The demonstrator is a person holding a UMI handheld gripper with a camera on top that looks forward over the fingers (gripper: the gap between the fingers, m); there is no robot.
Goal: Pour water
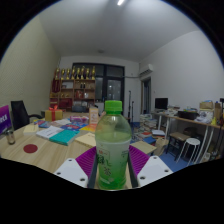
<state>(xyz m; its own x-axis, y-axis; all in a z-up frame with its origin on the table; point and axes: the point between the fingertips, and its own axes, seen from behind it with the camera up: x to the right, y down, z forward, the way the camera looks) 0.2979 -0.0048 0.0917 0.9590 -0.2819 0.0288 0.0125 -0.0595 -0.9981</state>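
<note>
A: Where is the bottle [112, 150] recorded?

B: It is seen upright between the two fingers of the gripper [112, 160], held above the table [45, 152]. A green cap [113, 106] is fitted on top, and a green label is wrapped round the lower body. The clear upper part is seen through.

A: And the state of the tongs?

B: Clenched on the bottle. The purple pads [87, 160] are pressed against its sides, one at each flank; no gap is made out at either side.

A: What is noted around it?

B: Books and papers [62, 135] are spread on the round table beyond the left finger, with a small red disc [31, 148] lying nearer. An orange container [53, 113] is set further back. A shelf with a row of bottles [76, 75] is placed against the far wall. To the right, a desk with a monitor [161, 103] is seen, and a white chair [189, 143] is stood near it.
</note>
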